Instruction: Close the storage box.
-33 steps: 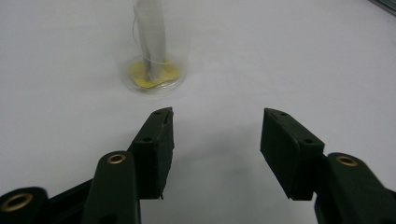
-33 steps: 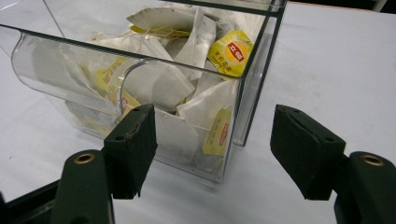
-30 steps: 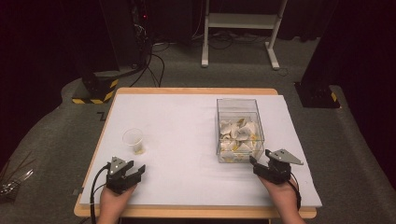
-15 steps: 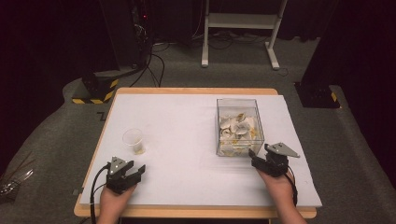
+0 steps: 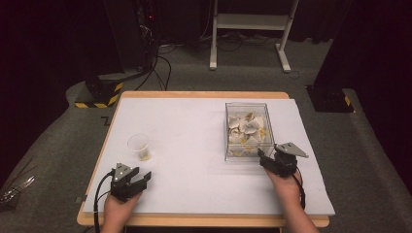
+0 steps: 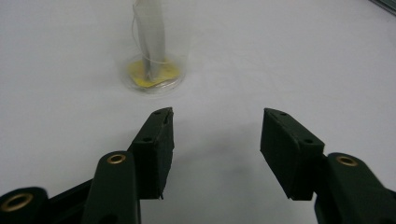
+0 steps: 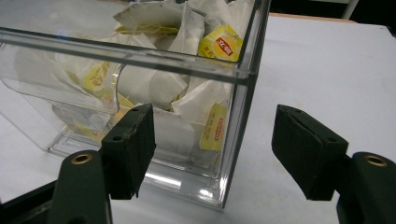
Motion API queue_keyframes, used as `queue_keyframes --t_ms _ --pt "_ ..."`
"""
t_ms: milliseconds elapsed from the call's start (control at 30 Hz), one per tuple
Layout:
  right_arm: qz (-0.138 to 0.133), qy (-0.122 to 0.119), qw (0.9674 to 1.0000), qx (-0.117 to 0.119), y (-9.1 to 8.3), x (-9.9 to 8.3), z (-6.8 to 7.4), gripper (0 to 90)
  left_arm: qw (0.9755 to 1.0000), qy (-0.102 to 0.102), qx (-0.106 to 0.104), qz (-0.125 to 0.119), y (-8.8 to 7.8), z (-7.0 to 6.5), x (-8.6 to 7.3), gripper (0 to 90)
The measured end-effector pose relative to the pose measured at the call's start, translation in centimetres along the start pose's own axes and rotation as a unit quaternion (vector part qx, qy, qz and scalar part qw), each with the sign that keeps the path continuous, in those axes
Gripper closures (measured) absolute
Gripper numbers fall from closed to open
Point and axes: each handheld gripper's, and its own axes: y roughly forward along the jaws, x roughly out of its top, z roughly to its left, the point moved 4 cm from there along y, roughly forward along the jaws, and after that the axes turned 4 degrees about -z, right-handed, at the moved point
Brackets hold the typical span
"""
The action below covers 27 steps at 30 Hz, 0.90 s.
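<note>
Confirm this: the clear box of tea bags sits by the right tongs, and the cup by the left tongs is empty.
Not empty: the cup holds one tea bag, as the left gripper view shows. The box does sit by the right tongs, the cup by the left tongs.

Cup w/ teabag on table left, box of teabags right.

The right gripper has slid across the table, closer to the clear box of tea bags, its open jaws now at the box's near corner.
</note>
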Motion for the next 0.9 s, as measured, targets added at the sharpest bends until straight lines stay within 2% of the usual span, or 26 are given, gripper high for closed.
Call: queue_keyframes --t_ms 133,233,300,533,767,900 --pt "0.0 0.006 1.0 -0.008 0.5 0.1 -0.2 30.8 1.0 0.0 -0.001 0.0 0.0 0.0 0.0 44.6" --pt "0.002 0.005 1.0 -0.005 0.8 0.1 -0.2 30.1 1.0 0.0 -0.001 0.0 0.0 0.0 0.0 44.6" --pt "0.005 0.005 0.9999 -0.008 0.7 0.0 -0.1 33.1 1.0 -0.001 -0.002 0.0 0.0 0.0 0.0 44.6" --pt "0.022 0.0 0.9998 0.002 -0.8 -1.2 -0.2 34.4 1.0 0.002 -0.002 0.001 0.0 0.0 0.0 44.6" --pt "0.039 -0.006 0.9992 -0.009 -2.5 -3.2 -2.0 34.7 1.0 0.007 0.001 0.005 0.1 -0.1 0.0 44.5" --pt "0.051 0.0 0.9985 -0.02 -3.5 -4.3 -3.4 34.7 0.9999 0.008 0.002 0.006 0.1 -0.2 0.0 44.4"
